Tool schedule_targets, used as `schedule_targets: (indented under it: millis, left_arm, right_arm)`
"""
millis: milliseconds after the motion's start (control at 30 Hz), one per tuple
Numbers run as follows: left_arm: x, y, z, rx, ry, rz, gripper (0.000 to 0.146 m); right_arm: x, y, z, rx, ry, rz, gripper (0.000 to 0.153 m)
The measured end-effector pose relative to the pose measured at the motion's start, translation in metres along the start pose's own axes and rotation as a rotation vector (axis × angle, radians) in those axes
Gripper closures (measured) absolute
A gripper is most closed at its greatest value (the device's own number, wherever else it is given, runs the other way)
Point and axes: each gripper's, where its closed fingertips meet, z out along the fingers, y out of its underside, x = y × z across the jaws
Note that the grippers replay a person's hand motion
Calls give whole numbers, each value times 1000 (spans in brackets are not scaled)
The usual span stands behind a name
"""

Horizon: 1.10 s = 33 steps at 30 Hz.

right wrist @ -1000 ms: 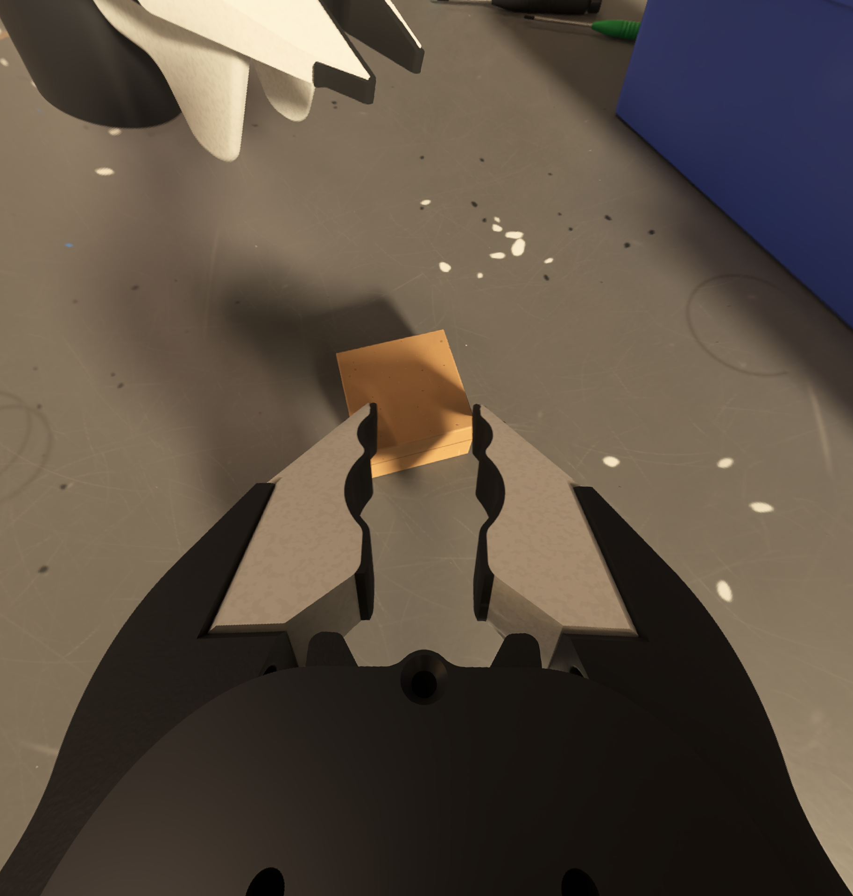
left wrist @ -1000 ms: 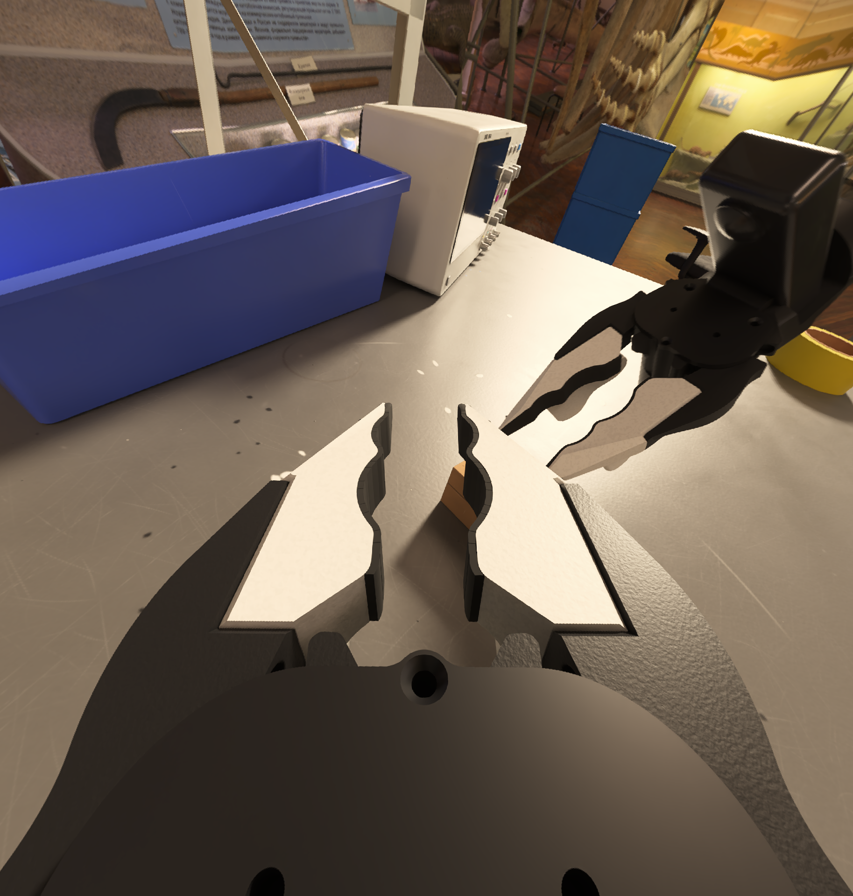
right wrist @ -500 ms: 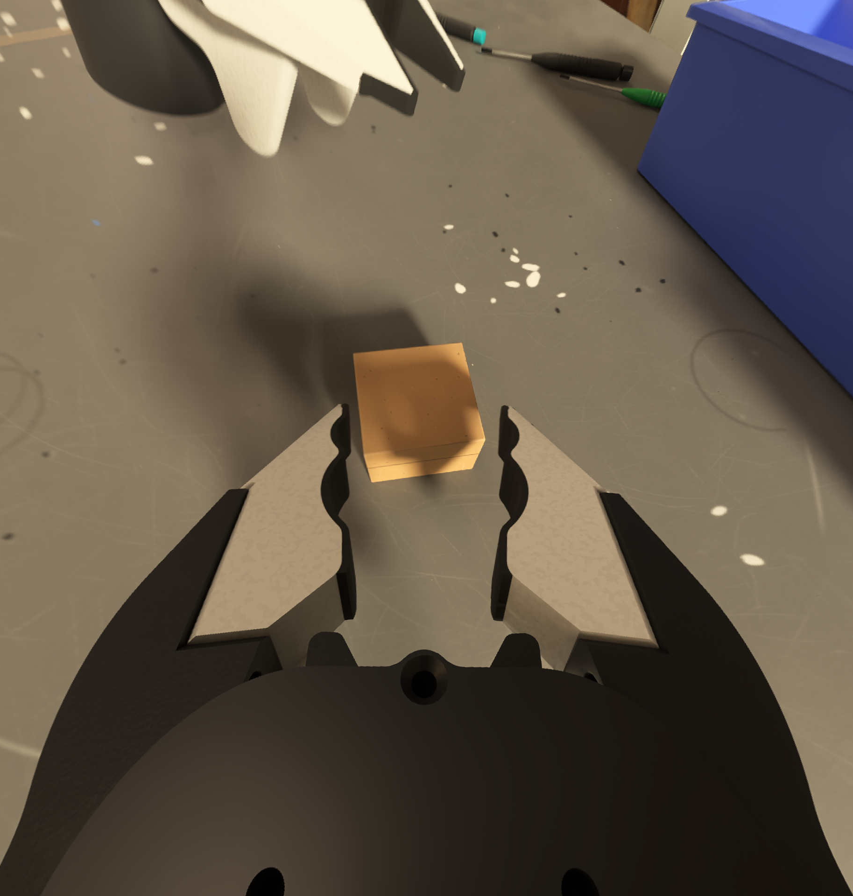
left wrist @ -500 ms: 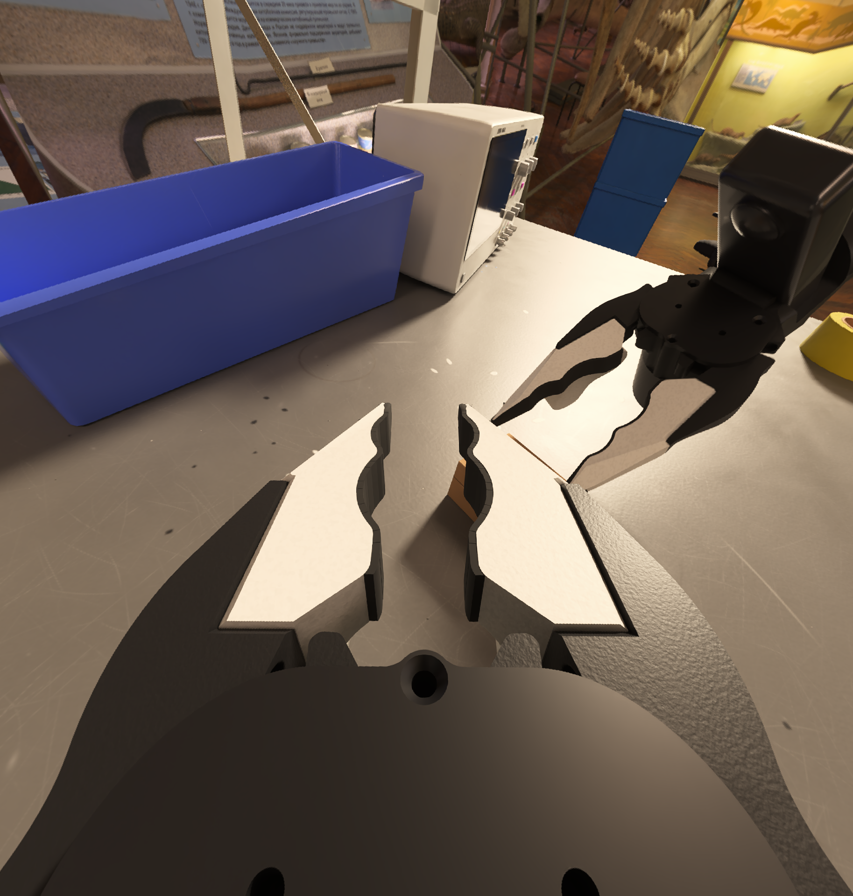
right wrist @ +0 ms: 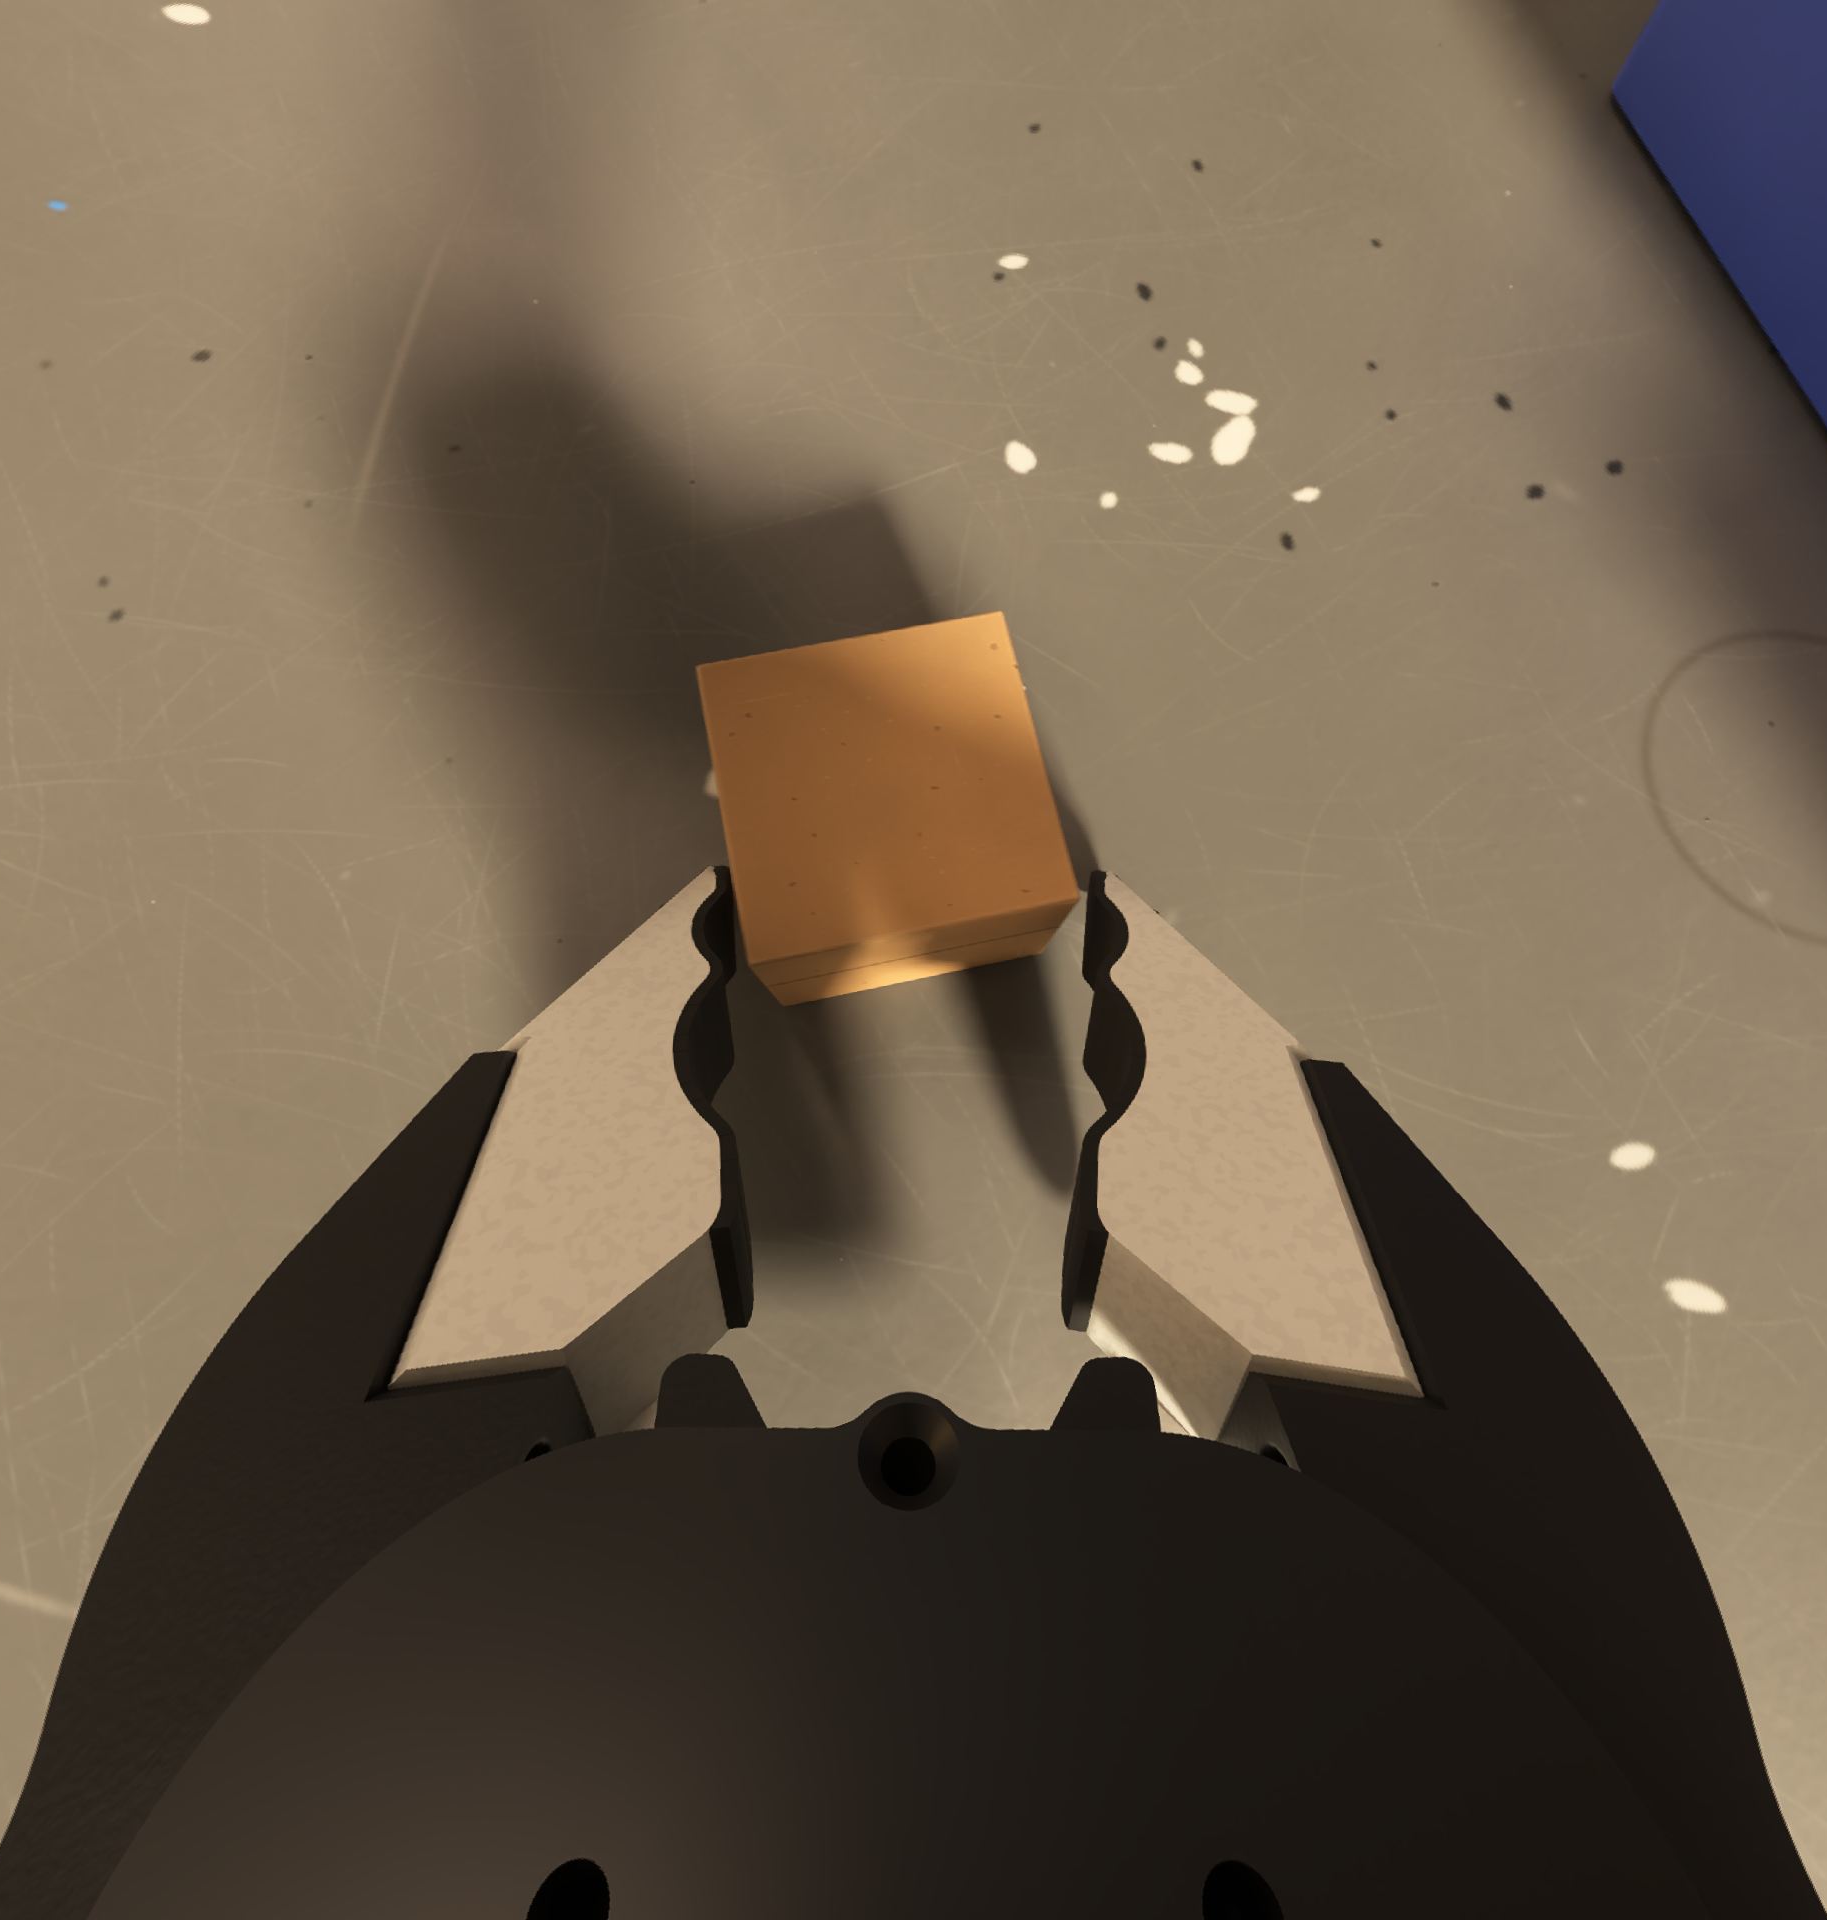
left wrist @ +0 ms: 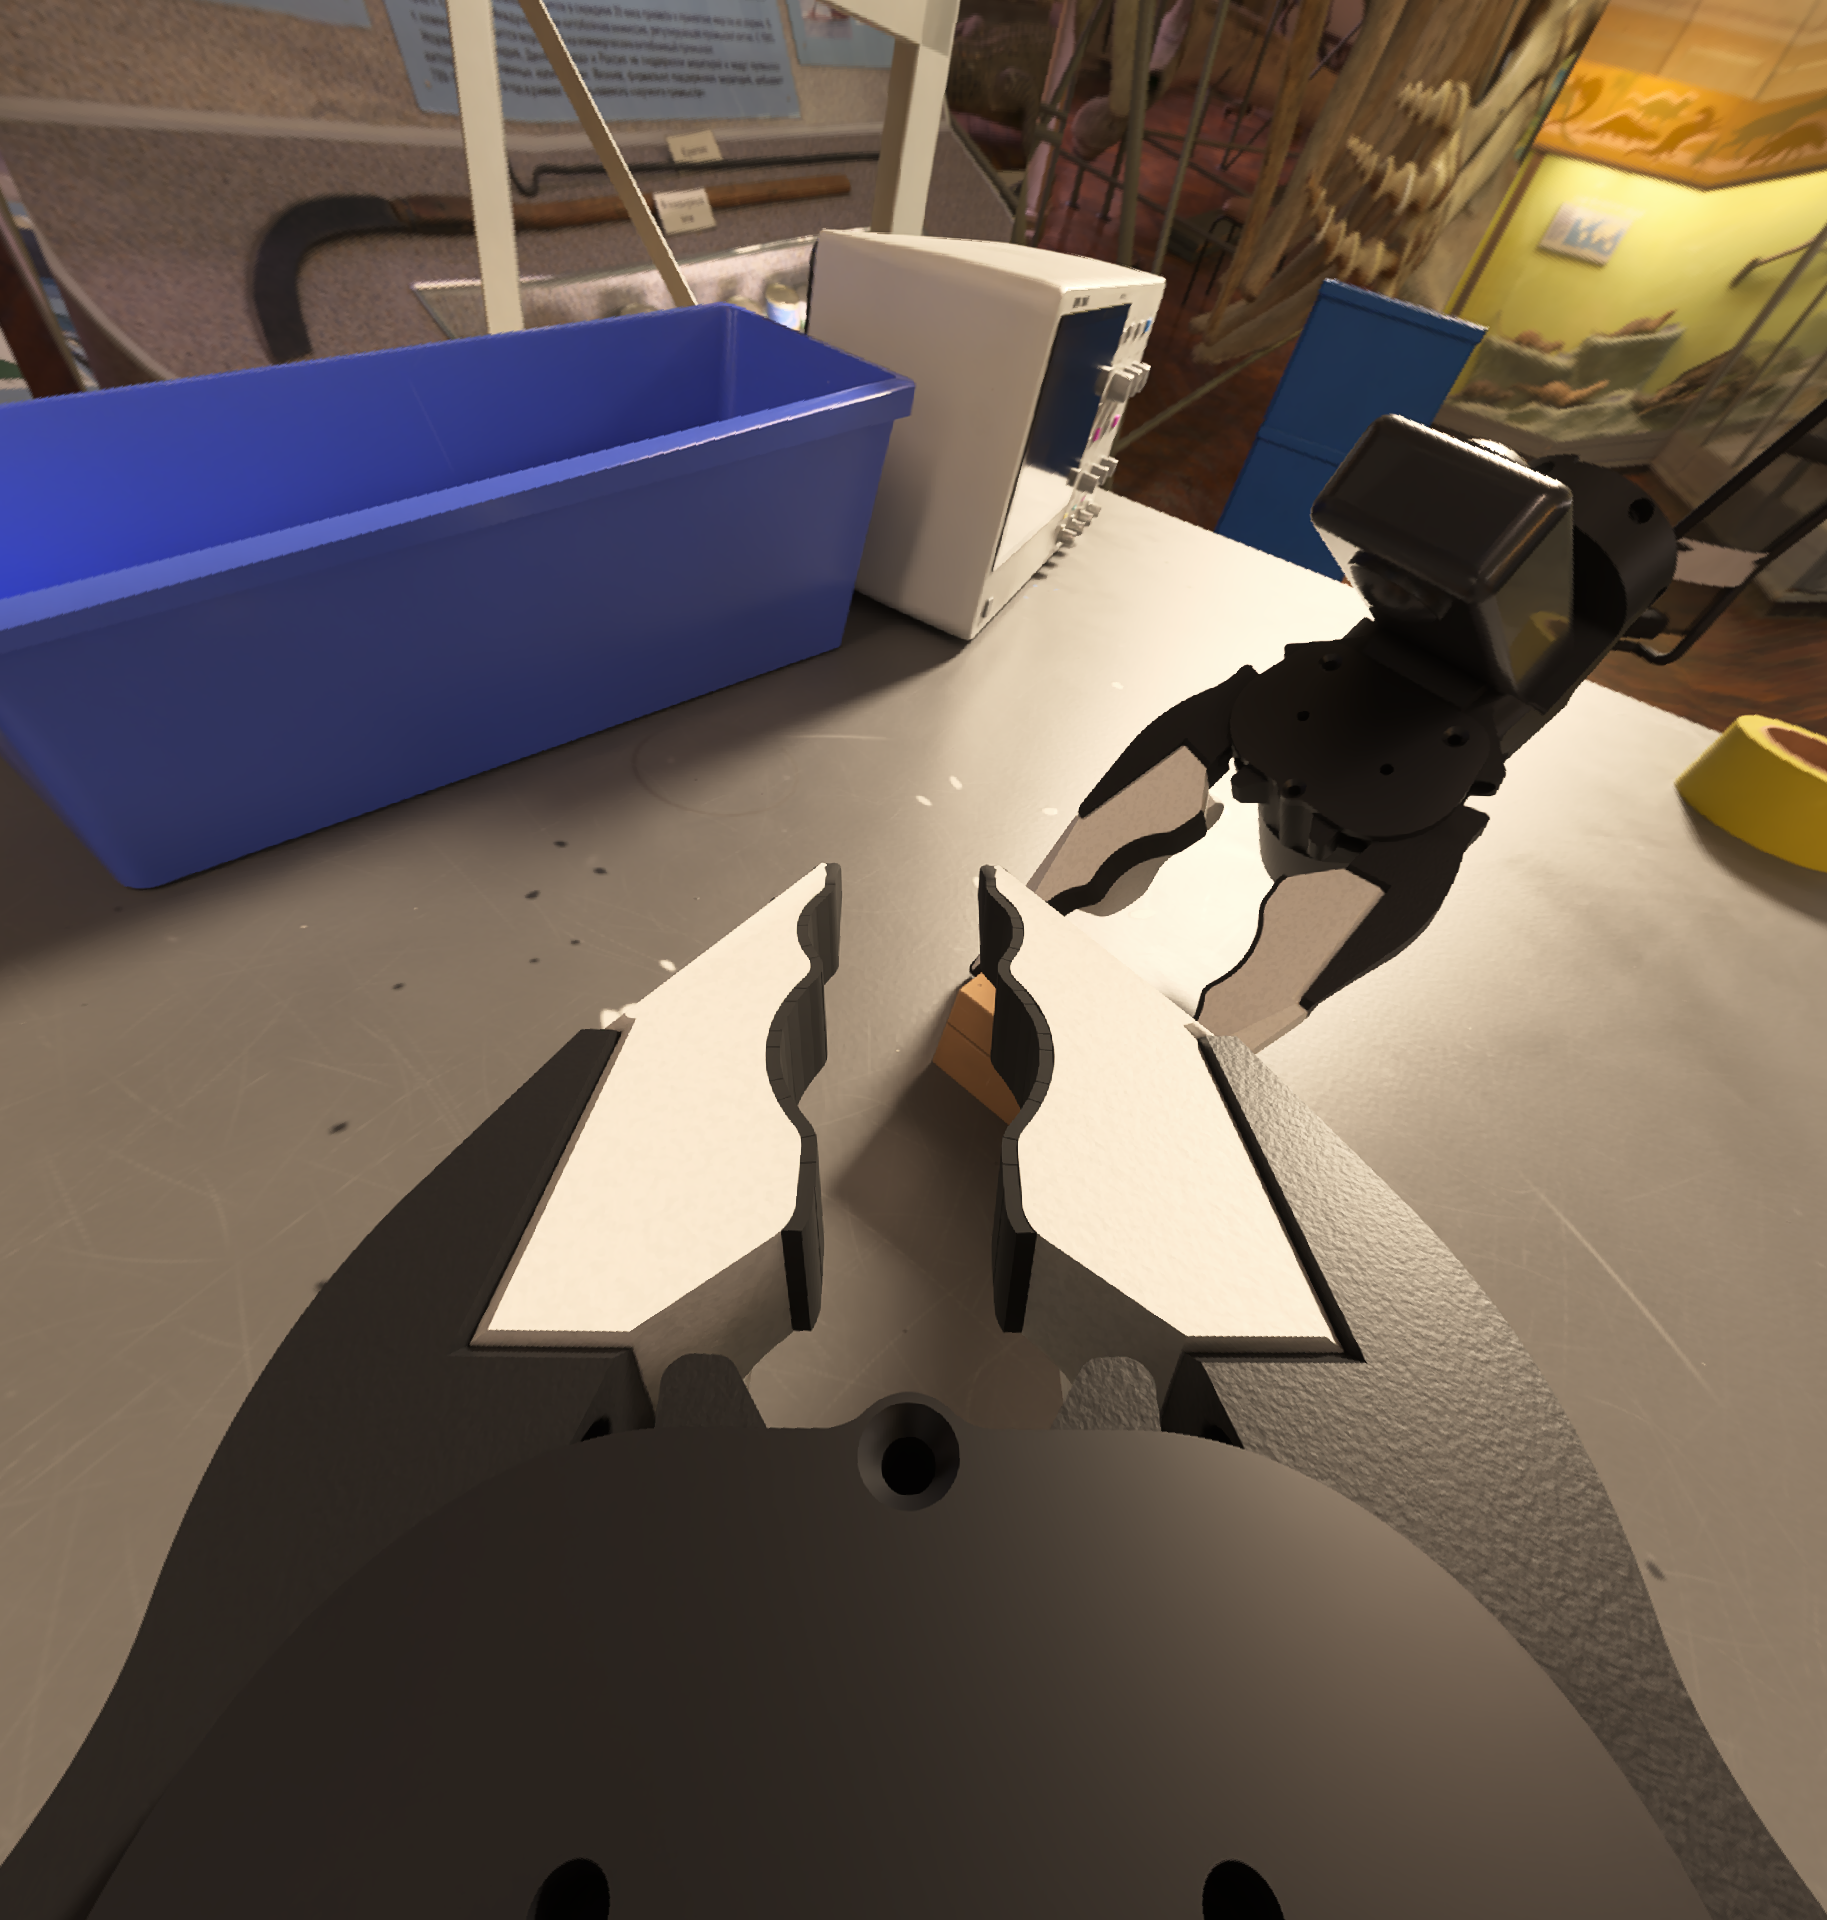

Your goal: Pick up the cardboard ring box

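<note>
We note the right gripper (right wrist: 904,914) spread wide astride the cardboard ring box (right wrist: 883,795) on the table (right wrist: 265,727), left gripper (left wrist: 909,914) parted, empty; closing off-centre may twist the box away.

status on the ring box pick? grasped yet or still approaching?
Done: the right gripper is open and lined up over the small tan cardboard ring box, fingertips flanking its near edge. In hand: nothing gripped; gaps show on both sides and the box sits on the scuffed grey table. Left: advance, close, lift. The left gripper is open and empty beside the box.
</note>
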Motion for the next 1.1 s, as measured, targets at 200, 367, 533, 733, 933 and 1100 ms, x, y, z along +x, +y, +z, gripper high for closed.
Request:
schedule_targets:
  millis: [200, 367, 533, 733, 933, 1100]
  left_arm:
    - [5, 0, 2, 22, 55, -28, 120]
    - [-1, 1, 0, 15, 24, -42, 120]
    - [-15, 0, -9, 9, -30, -63, 110]
    - [-22, 1, -12, 3, -16, -151, 78]
    - [-23, 1, -15, 2, 8, -208, 67]
    - [-10, 21, -14, -131, 118, -398, 51]
  right_arm:
    - [-16, -6, 3, 7, -14, -61, 93]
    - [-19, -5, 3, -31, -5, -39, 93]
    - [-20, -10, -1, 17, -89, 106, 93]
    - [-17, -13, -10, 99, -181, 250, 93]
    - [-18, -19, -19, 151, -241, 315, 93]
    - [-21, -22, -27, 187, -293, 345, 93]
